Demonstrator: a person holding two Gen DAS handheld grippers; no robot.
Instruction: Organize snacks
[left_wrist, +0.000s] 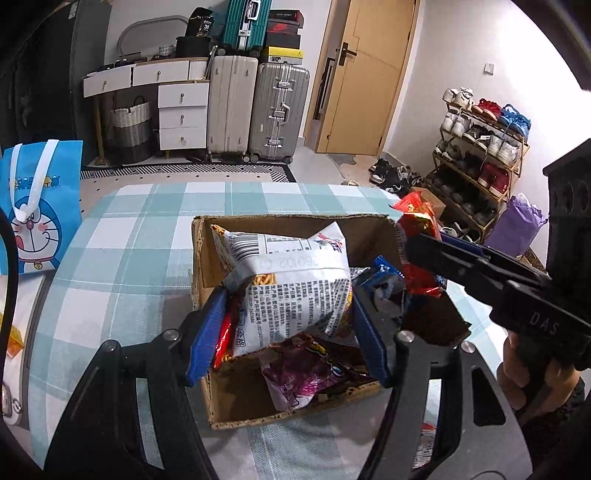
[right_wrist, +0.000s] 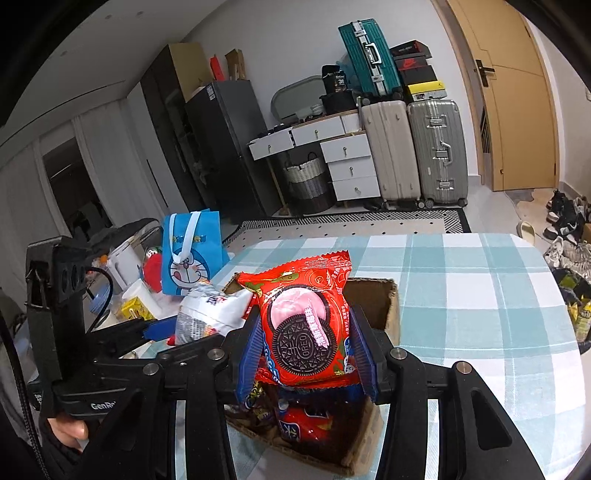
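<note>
- Cardboard box (left_wrist: 207, 266) sits on my bench (left_wrist: 122, 236), which carries a teal-and-white check cloth; the box is open at the top and holds several snack packs.
- Left gripper (left_wrist: 288, 332): I have its blue pads closed on a white pack (left_wrist: 295, 280), one pad on each side. The pack hangs above the box, printed back facing the camera.
- Right gripper (right_wrist: 306, 350): I have its pads pressed onto both edges of a red Oreo pack (right_wrist: 306, 317). The pack stands upright between the fingers, above the box (right_wrist: 384, 299) and its contents.
- In the left view, the right gripper (left_wrist: 424, 258) enters from the right edge with the red Oreo pack (left_wrist: 417, 251) over the box's right wall.
- Inside the box, under the white pack, I see a purple pack (left_wrist: 306, 376), a blue wrapper (left_wrist: 384, 277) and a narrow red pack (left_wrist: 223, 336) against the left pad.
- A blue cartoon bag (left_wrist: 37, 206) stands at the bench's left edge, well apart from the box.
- A hand (left_wrist: 524, 373) grips the right gripper's handle at lower right.
- Behind the bench: suitcases (left_wrist: 258, 110), a white drawer unit (left_wrist: 183, 114), a wooden door (left_wrist: 369, 74) and a shoe rack (left_wrist: 480, 147).
</note>
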